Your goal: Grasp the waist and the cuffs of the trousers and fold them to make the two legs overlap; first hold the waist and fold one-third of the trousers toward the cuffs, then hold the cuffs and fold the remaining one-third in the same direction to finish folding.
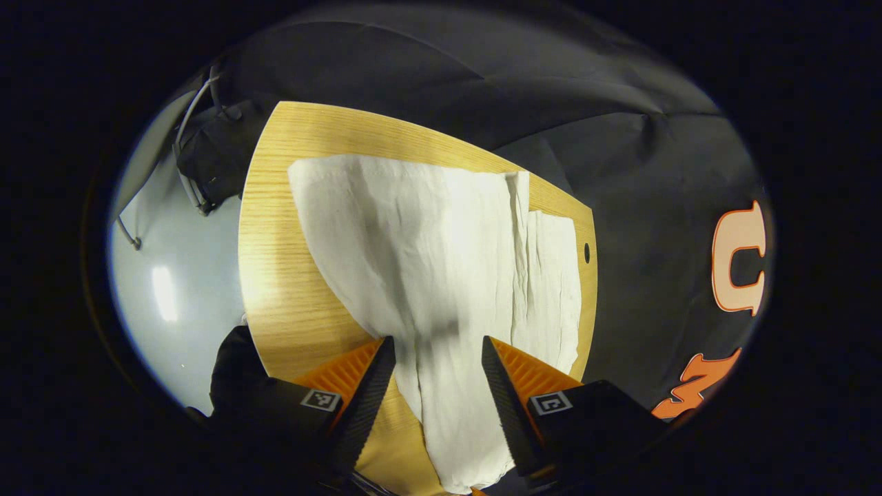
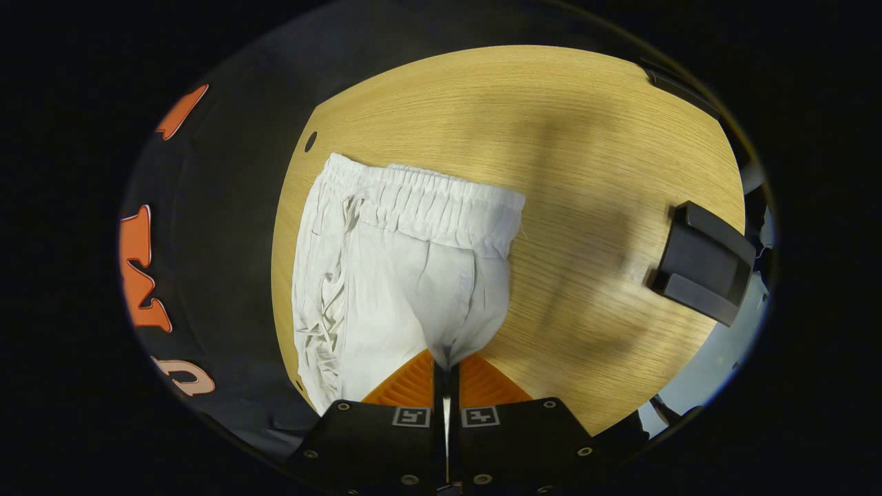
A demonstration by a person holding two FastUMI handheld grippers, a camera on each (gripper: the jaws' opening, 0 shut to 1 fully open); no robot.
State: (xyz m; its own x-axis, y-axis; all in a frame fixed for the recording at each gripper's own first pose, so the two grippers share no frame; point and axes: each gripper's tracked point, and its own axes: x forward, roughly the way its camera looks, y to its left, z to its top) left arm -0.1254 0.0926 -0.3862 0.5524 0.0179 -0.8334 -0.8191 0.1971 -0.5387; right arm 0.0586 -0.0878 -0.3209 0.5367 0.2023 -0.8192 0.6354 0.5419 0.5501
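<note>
Trousers: white trousers point(image 1: 441, 262) lie on the wooden table point(image 1: 282, 275); in the left gripper view the legs stretch ahead of the fingers, one leg partly over the other, with the cloth running down between the two fingers.
Left gripper: the left gripper point(image 1: 435, 348) has its fingers spread wide, one on each side of the cloth; neither finger visibly presses on the fabric.
Waist: in the right gripper view the gathered elastic waist point(image 2: 427, 203) lies ahead of the fingers, at the far end of the garment.
Right gripper: the right gripper point(image 2: 446, 365) has its fingers pressed together, pinching a gathered fold of the trousers at their tips.
Black block: a dark block-shaped object point(image 2: 703, 265) sits on the table, well apart to the right of the right gripper's fingers.
Table hole: a small dark hole point(image 2: 311, 141) sits near the table edge, ahead and left of the fingers.
</note>
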